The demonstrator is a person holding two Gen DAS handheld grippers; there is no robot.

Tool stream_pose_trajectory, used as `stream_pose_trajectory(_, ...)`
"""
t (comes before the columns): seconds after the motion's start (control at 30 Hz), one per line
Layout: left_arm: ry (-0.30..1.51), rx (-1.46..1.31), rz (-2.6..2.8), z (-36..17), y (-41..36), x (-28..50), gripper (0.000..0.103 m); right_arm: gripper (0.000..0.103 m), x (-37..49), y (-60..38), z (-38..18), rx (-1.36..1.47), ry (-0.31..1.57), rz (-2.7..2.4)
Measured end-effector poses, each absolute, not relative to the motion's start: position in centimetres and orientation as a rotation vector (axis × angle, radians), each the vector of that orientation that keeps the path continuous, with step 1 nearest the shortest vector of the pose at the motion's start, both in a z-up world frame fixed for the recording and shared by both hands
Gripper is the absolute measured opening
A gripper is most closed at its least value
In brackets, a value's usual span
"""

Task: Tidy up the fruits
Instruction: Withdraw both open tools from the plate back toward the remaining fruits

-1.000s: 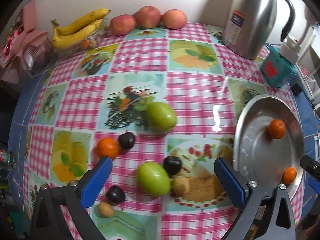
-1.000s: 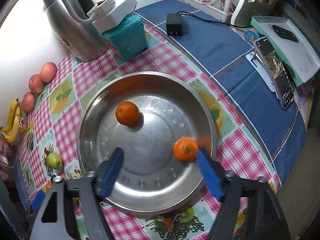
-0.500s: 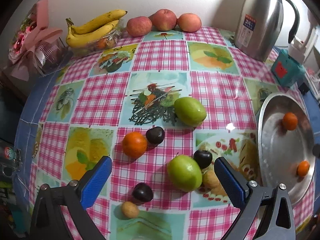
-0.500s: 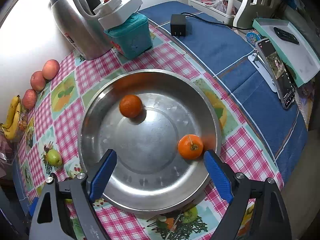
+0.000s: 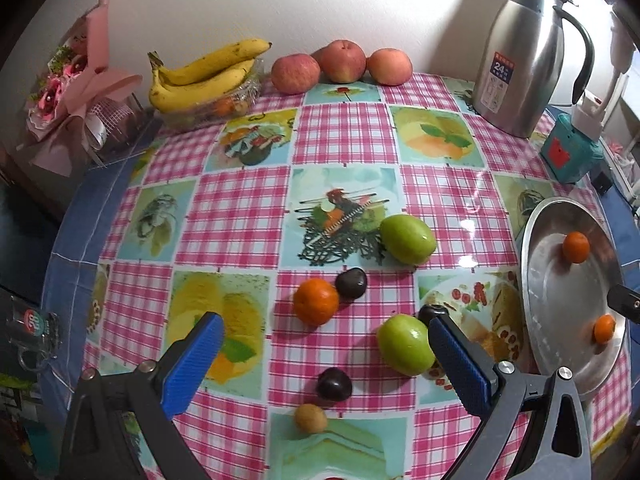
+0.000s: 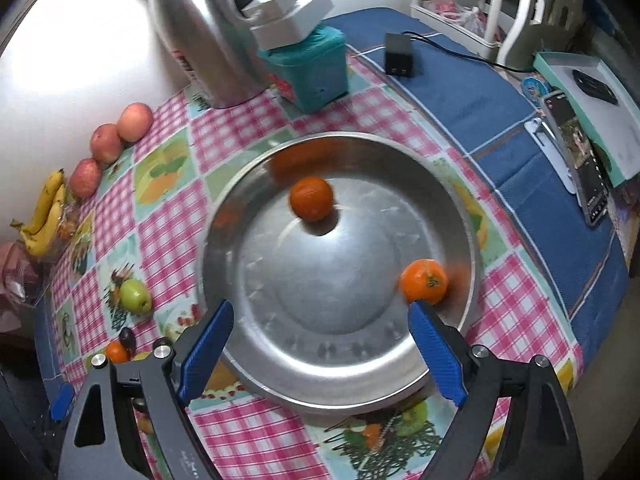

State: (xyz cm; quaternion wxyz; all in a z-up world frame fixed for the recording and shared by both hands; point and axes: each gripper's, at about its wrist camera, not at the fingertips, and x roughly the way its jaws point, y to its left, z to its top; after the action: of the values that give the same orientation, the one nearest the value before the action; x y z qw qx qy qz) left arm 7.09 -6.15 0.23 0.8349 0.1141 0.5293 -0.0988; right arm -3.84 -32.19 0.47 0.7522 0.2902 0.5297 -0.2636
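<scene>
I count 2 oranges already in the metal basin. 1 orange, 2 green fruits, the dark plums and a small brown fruit lie on the tablecloth. My left gripper and right gripper both gape empty.

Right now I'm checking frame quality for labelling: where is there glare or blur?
Left wrist view: sharp, with glare spots on the tablecloth beside the metal plate. Right wrist view: motion blur smears the thermos and the far orange; the wall is overexposed.
</scene>
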Motion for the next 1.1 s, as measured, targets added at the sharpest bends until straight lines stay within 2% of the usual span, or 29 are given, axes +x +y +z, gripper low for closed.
stream_pose_trajectory(0.37,1.149,0.195,-0.187,0.4,-2.6,8.4,0.103,0.089,-2.3,-28.8,-0.1,0.625,1.231,-0.47)
stream_pose_trajectory(0.73,1.205,0.053,-0.152,-0.3,1.5,9.2,0.103,0.089,0.5,-21.4,-0.8,0.548,1.312,-0.27)
stream_pose_trajectory(1.1,1.313,-0.027,-0.123,-3.1,2.9,8.3,0.103,0.089,1.2,-18.3,-3.2,0.472,1.4,-0.219)
